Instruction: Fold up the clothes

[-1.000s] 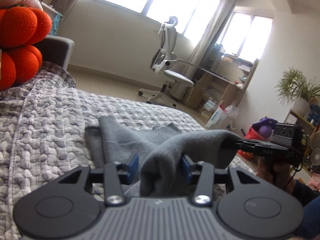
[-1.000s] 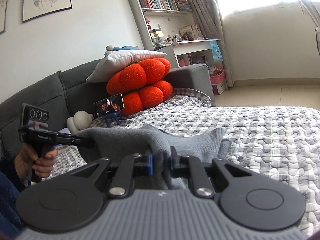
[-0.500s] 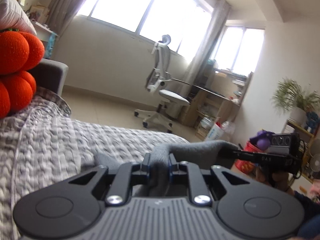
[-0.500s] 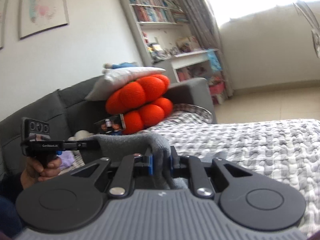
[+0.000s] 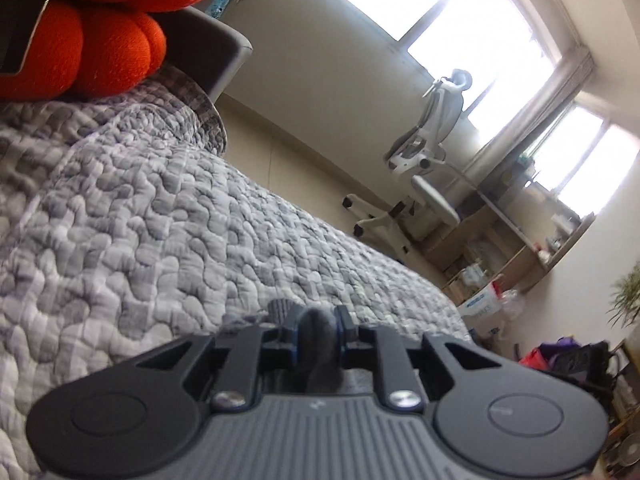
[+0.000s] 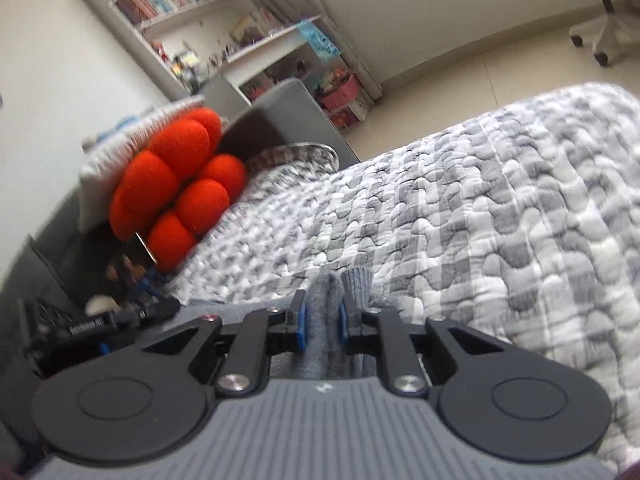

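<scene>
A grey knit garment point(image 5: 318, 334) is pinched between the blue pads of my left gripper point(image 5: 318, 328), which is shut on it; only a small bunch of cloth shows above the jaws. My right gripper point(image 6: 321, 322) is shut on another part of the same grey garment point(image 6: 326, 312), with a ribbed edge point(image 6: 358, 284) sticking out beside the right pad. Most of the garment is hidden under both grippers. The left gripper's body point(image 6: 100, 320) shows at the left of the right wrist view.
A grey-and-white quilted cover point(image 5: 140, 220) point(image 6: 500, 200) spreads ahead of both grippers. Orange round cushions point(image 6: 176, 184) point(image 5: 88, 32) lean on a grey sofa arm point(image 6: 272, 120). A white office chair point(image 5: 424, 152), desk and shelves stand by the windows.
Both grippers have tilted and dropped close to the quilt, carrying the garment. The left gripper closed on the cloth a second ago. Far less of the garment shows now.
</scene>
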Demonstrator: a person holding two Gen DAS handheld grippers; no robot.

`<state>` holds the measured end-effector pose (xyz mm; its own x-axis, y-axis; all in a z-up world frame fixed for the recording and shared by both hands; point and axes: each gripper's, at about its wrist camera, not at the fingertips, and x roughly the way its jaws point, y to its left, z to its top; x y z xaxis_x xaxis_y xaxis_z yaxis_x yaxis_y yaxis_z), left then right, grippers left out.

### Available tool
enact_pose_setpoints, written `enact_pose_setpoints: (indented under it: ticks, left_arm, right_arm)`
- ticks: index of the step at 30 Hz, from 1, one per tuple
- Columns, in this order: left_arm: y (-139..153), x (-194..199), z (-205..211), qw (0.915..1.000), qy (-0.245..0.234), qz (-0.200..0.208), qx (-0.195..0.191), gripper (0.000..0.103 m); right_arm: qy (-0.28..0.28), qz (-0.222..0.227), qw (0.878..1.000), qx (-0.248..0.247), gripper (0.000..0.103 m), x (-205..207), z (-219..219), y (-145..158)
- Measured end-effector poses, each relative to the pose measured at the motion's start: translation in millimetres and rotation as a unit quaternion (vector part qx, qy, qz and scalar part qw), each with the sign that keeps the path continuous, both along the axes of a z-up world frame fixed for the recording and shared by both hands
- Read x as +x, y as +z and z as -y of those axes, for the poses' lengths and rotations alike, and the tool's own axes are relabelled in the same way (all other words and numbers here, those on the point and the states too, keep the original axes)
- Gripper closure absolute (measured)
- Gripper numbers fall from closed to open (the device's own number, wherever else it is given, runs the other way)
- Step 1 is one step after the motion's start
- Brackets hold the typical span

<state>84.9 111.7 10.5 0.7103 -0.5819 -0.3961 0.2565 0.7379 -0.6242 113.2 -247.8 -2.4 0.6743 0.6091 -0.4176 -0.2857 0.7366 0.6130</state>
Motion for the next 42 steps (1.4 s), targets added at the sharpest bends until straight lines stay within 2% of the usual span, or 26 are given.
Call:
enact_pose_setpoints:
  ticks: [1, 2, 4, 5, 7, 9, 10, 14, 19, 22, 25, 28, 31, 33, 35, 37, 40, 42]
  left_arm:
    - [0, -3, -3, 0.9999, 0.001, 0.001, -0.011, 0.079]
    - [1, -5, -5, 0.9998, 0.002, 0.004, -0.017, 0.069]
    - [4, -12, -4, 0.9997, -0.005, 0.017, -0.017, 0.059]
    - [7, -16, 0, 0.9996, -0.012, 0.024, -0.006, 0.059]
    - [9, -21, 8, 0.9988, -0.018, 0.037, 0.026, 0.06]
    - [9, -24, 12, 0.9977, -0.019, 0.045, 0.046, 0.082]
    - [9, -25, 13, 0.9973, -0.019, 0.048, 0.053, 0.089]
    - [21, -36, 19, 0.9925, -0.008, 0.088, 0.085, 0.091]
    - [11, -19, 33, 0.9867, 0.028, 0.084, 0.136, 0.091]
    - [5, -9, 41, 0.9814, 0.049, 0.081, 0.167, 0.091]
    - [-1, 1, 49, 0.9747, 0.071, 0.079, 0.197, 0.09]
    - [5, -5, 47, 0.9724, 0.084, 0.083, 0.201, 0.087]
    - [15, -18, 41, 0.9717, 0.095, 0.089, 0.197, 0.081]
    - [22, -26, 37, 0.9711, 0.102, 0.093, 0.195, 0.076]
    - [29, -34, 33, 0.9705, 0.109, 0.097, 0.192, 0.068]
    - [35, -42, 29, 0.9697, 0.116, 0.102, 0.189, 0.068]
    - [42, -53, 35, 0.9676, 0.112, 0.114, 0.196, 0.067]
    - [43, -59, 50, 0.9647, 0.097, 0.127, 0.209, 0.067]
  right_arm:
    - [-0.001, 0.001, 1.0, 0.008, 0.08, -2, 2, -3]
    - [-0.003, 0.002, 1.0, 0.014, 0.08, -5, 4, -5]
    - [-0.002, 0.016, 1.0, 0.002, 0.079, -11, 3, -1]
    - [-0.001, 0.023, 1.0, -0.008, 0.078, -13, 0, 0]
    - [0.0, 0.036, 0.999, -0.027, 0.078, -18, -6, 3]
    - [-0.005, 0.04, 0.999, -0.033, 0.083, -18, -8, 3]
    - [-0.006, 0.042, 0.999, -0.034, 0.086, -18, -10, 4]
    - [-0.008, 0.061, 0.998, -0.027, 0.087, -21, -10, 11]
    - [-0.02, 0.083, 0.996, 0.01, 0.087, -18, -3, 29]
    - [-0.043, 0.052, 0.998, 0.001, 0.087, 4, -5, 19]
    - [-0.05, 0.032, 0.998, -0.029, 0.087, 12, -13, 0]
    - [-0.056, 0.021, 0.997, -0.044, 0.087, 15, -16, -10]
    - [-0.062, 0.017, 0.997, -0.044, 0.08, 14, -14, -12]
    - [-0.074, 0.024, 0.996, -0.052, 0.068, 8, -12, -5]
    - [-0.086, 0.046, 0.993, -0.071, 0.058, -1, -12, 6]
    - [-0.088, 0.083, 0.988, -0.095, 0.049, -17, -15, 17]
    - [-0.088, 0.115, 0.984, -0.108, 0.047, -38, -16, 30]
    - [-0.059, 0.127, 0.986, -0.093, 0.047, -46, -22, 35]
